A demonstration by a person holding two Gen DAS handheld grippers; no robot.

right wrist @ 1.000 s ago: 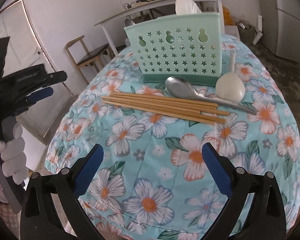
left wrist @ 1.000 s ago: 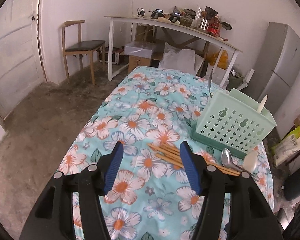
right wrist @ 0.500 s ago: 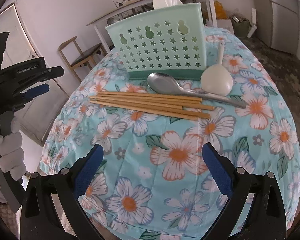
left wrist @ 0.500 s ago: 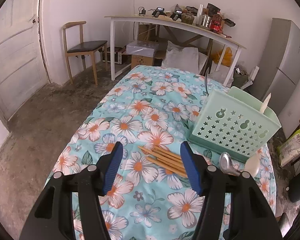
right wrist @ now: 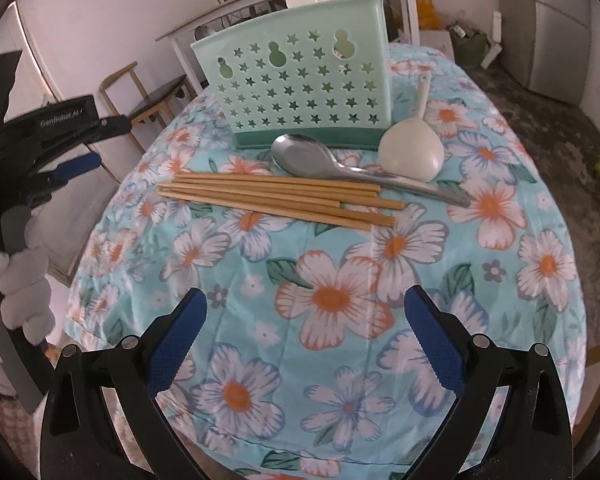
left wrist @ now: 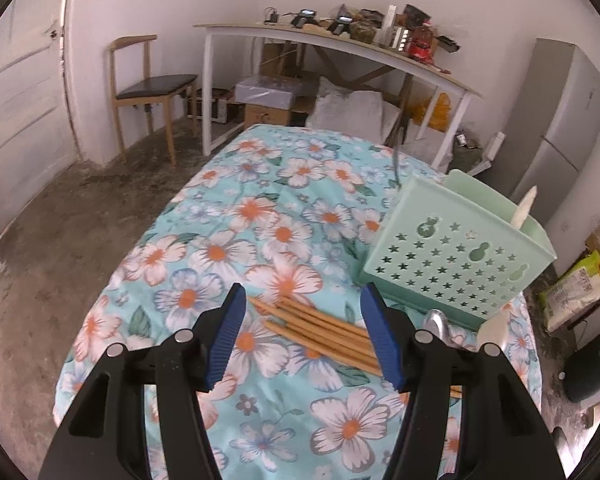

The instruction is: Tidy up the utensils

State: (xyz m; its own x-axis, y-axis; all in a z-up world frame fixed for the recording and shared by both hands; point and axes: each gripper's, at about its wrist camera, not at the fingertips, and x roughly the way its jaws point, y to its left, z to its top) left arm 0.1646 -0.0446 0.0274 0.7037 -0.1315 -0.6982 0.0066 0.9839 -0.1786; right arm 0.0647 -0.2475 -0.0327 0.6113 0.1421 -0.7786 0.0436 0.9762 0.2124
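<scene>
Wooden chopsticks (left wrist: 320, 330) (partly hidden, seemingly untouched) lie between left tool (left wrist: 302, 334) jaws.

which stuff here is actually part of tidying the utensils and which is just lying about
Part of the job:
- chopsticks
- metal spoon
- white rice paddle
- green utensil holder

Just lying about:
- wooden chair
- cluttered white desk
- fridge
- boxes under the desk

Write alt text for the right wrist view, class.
Open right gripper hovers over a floral tablecloth; beyond lie wooden chopsticks, a metal spoon and a white rice paddle before a green utensil holder.
</scene>
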